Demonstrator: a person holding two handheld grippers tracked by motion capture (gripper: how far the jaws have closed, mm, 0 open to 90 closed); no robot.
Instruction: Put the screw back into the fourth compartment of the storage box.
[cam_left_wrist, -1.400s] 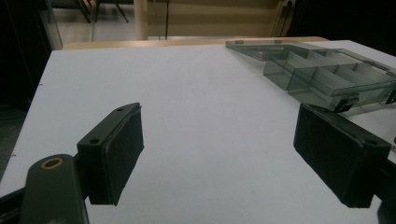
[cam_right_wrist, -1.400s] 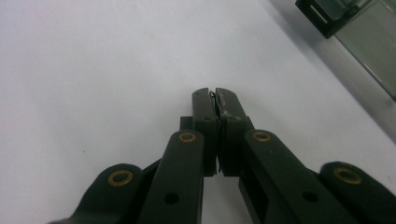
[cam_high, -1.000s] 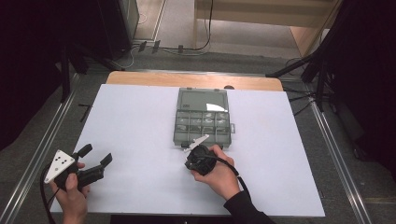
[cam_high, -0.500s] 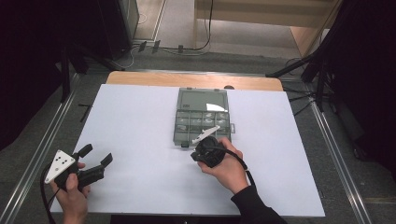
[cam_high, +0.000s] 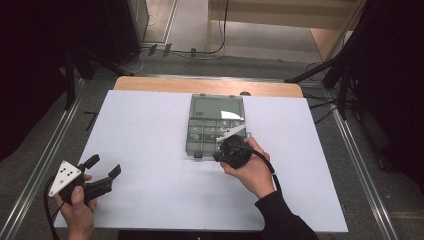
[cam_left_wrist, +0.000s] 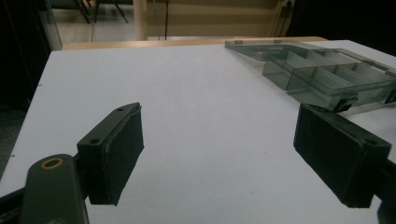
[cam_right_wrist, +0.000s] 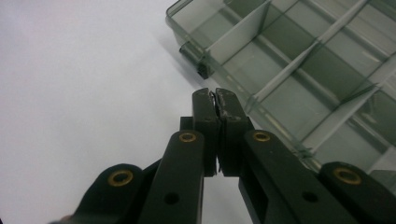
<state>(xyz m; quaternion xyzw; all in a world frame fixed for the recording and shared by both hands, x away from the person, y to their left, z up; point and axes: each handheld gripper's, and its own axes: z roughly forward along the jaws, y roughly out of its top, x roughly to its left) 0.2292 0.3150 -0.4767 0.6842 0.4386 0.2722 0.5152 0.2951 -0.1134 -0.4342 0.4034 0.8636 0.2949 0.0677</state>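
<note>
High view showed a white table (cam_high: 150, 150) with a wooden far edge, grey floor and dark curtains around. Near its middle lay the open compartment box (cam_high: 215, 127). The right gripper (cam_high: 231, 150), jaws closed on nothing, hovered at its near rim; the left gripper (cam_high: 102, 172) gaped wide, well apart.

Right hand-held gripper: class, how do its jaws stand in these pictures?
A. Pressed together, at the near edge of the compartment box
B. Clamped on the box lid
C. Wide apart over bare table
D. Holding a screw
A: the right hand-held gripper has its jaws pressed together with nothing visible between them, tips at the near wall of the compartment box.
</note>
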